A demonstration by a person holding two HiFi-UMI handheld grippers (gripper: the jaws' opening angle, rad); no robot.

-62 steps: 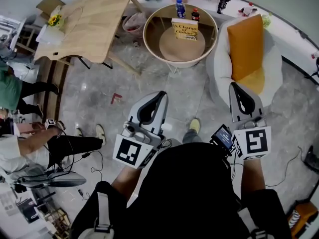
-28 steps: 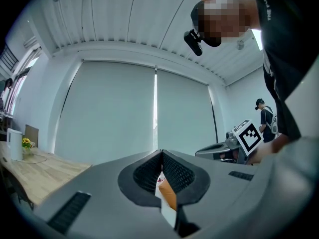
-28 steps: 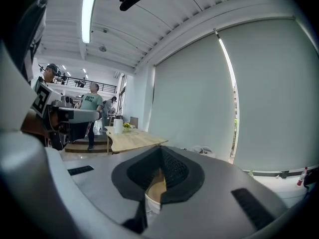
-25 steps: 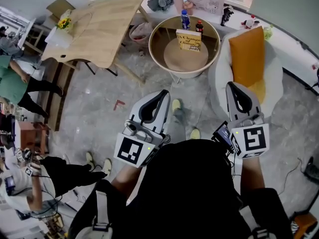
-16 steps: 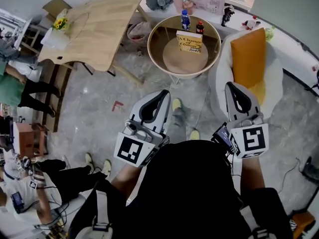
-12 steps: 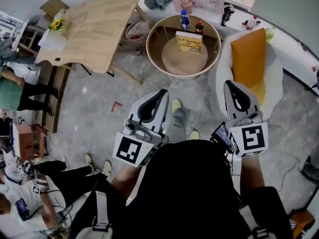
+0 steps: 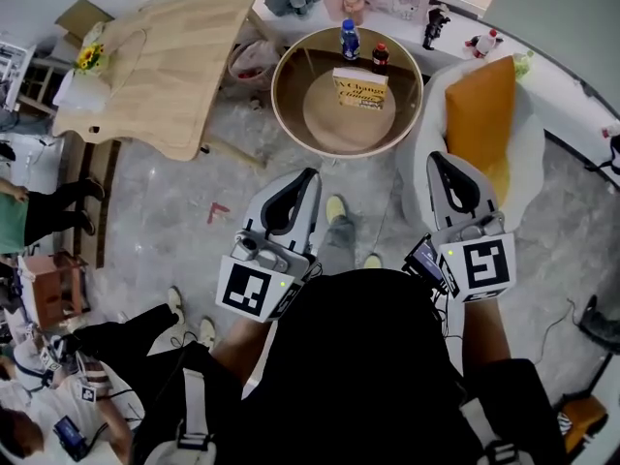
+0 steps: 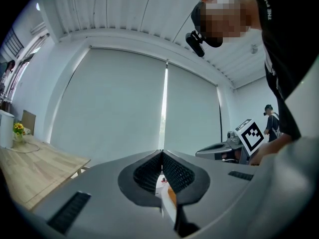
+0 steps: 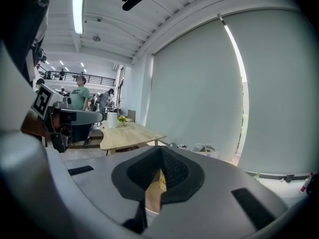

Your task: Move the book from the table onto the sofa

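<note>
Your left claw [image 7: 308, 175] and right claw [image 7: 437, 159] are each pinched together with nothing between the jaws, held out side by side in front of you. The book [image 7: 359, 89] rests on the far part of the round surface [image 7: 291, 90], just near of two bottles [image 7: 349, 39], well beyond both claws. The sofa [image 7: 427, 124] with its orange cushion [image 7: 480, 105] stands just right of that surface, beyond your right claw.

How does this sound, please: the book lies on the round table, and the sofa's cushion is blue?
The cushion on the sofa is orange, not blue, as the head view shows; the book does lie on the round table.
</note>
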